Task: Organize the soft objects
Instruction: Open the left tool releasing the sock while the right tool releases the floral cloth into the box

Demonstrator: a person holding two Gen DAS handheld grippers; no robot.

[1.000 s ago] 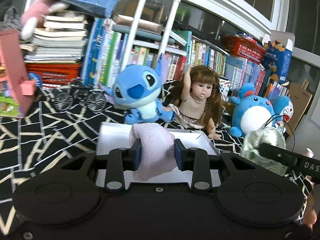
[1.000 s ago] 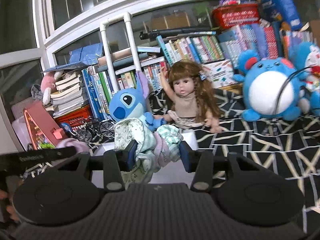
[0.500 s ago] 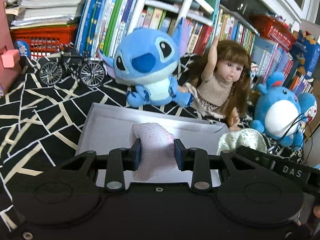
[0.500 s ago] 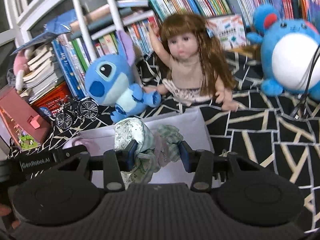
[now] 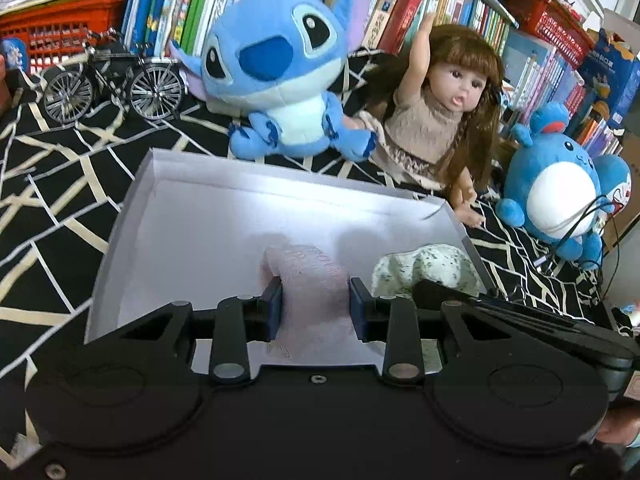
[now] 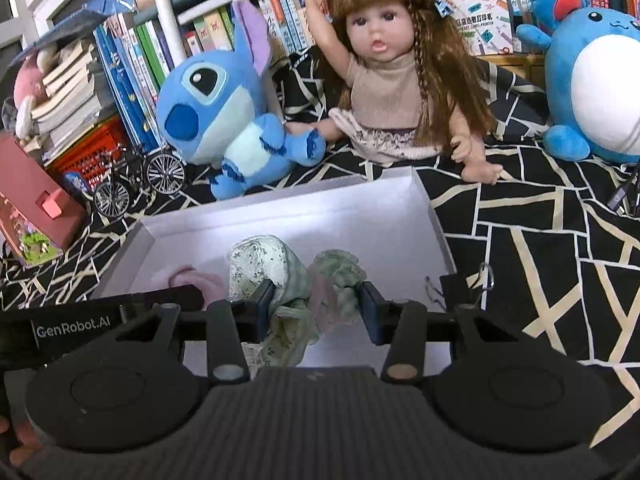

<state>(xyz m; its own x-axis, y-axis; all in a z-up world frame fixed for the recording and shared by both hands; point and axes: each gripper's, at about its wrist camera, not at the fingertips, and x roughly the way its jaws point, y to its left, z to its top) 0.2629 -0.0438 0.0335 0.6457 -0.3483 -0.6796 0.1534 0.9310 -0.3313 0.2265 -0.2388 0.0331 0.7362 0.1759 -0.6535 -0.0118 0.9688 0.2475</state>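
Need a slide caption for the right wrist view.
Right tool holds a green floral cloth bundle over the white box.

a pale pink knitted cloth roll [image 5: 310, 280] sat between the blue pads [image 5: 274, 309] of a black gripper over a shallow white cardboard box [image 5: 192, 216]. beside it, a crumpled white-and-green fabric bundle with dark speckles [image 6: 280, 280] showed a streak of pink. the cloth-covered surface [image 5: 60, 184] was black with cream crisscross lines. behind stood a blue plush alien toy with a light blue belly [image 5: 276, 76], a brown-haired doll in a beige knit top [image 5: 436, 120], a round blue plush with a white belly [image 5: 560, 196], a silver-and-black miniature bicycle [image 5: 112, 80] and an orange-red plastic crate [image 5: 52, 36].
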